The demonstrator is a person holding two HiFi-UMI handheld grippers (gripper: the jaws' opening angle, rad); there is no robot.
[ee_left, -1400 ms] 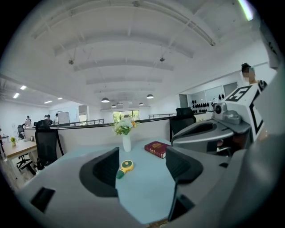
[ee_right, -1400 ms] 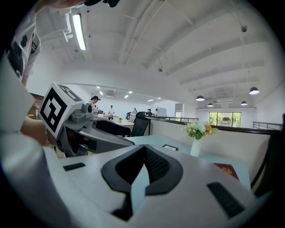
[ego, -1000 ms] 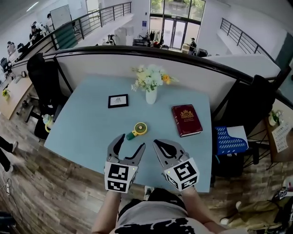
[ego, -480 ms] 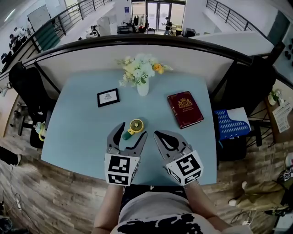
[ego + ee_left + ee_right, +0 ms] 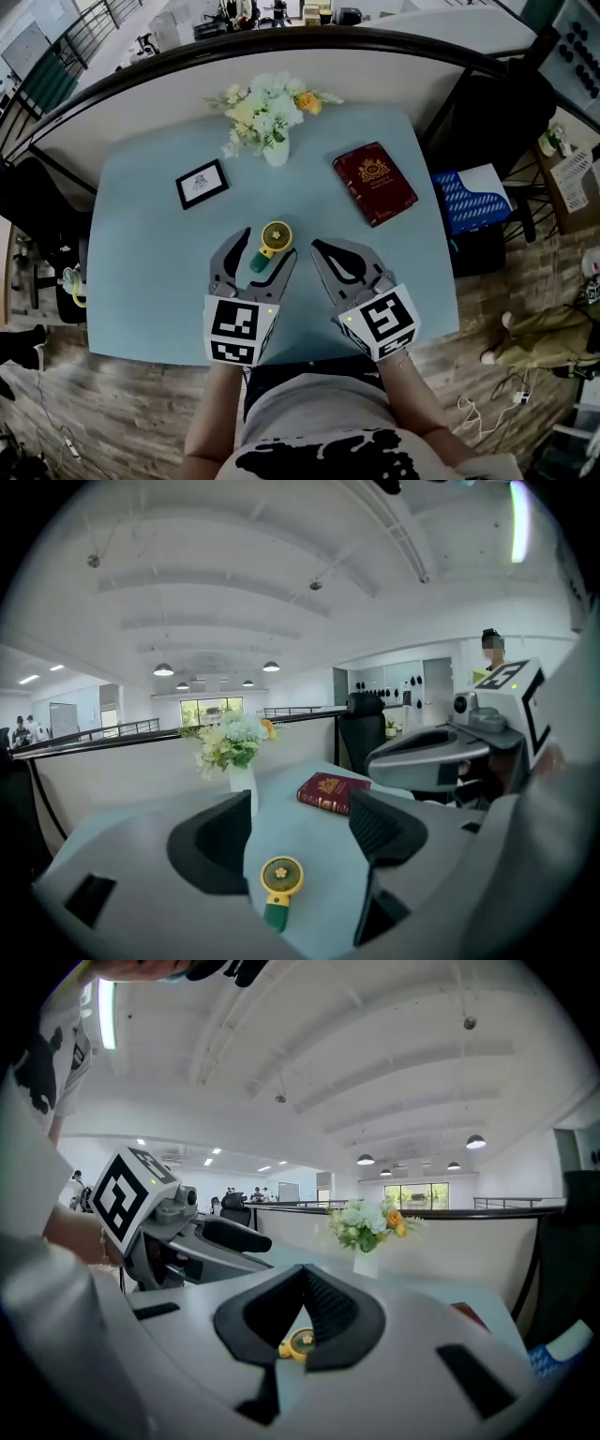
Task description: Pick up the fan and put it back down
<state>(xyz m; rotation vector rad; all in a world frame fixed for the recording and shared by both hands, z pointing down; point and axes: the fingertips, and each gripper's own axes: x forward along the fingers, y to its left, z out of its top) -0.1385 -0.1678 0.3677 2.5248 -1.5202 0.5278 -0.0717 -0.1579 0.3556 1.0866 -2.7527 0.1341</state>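
Note:
A small hand fan (image 5: 272, 240) with a yellow head and green handle lies flat on the light blue table (image 5: 141, 281). My left gripper (image 5: 265, 247) is open, and its fingers stand either side of the fan's handle in the head view. In the left gripper view the fan (image 5: 280, 884) lies on the table low between the left gripper's (image 5: 300, 834) wide-apart jaws, touching neither. My right gripper (image 5: 320, 249) is just right of the fan with its tips together. In the right gripper view the fan (image 5: 298, 1342) shows below the right gripper's (image 5: 305, 1275) closed tips.
A white vase of flowers (image 5: 270, 120) stands at the table's far middle. A dark red book (image 5: 375, 183) lies at the right and a small black-framed card (image 5: 202, 183) at the left. A blue seat (image 5: 473, 202) is off the right edge. A partition wall runs behind.
My left gripper has moved forward, so its open fingers now flank the fan's handle. The right gripper has kept its place beside it. The head view has tipped further down.

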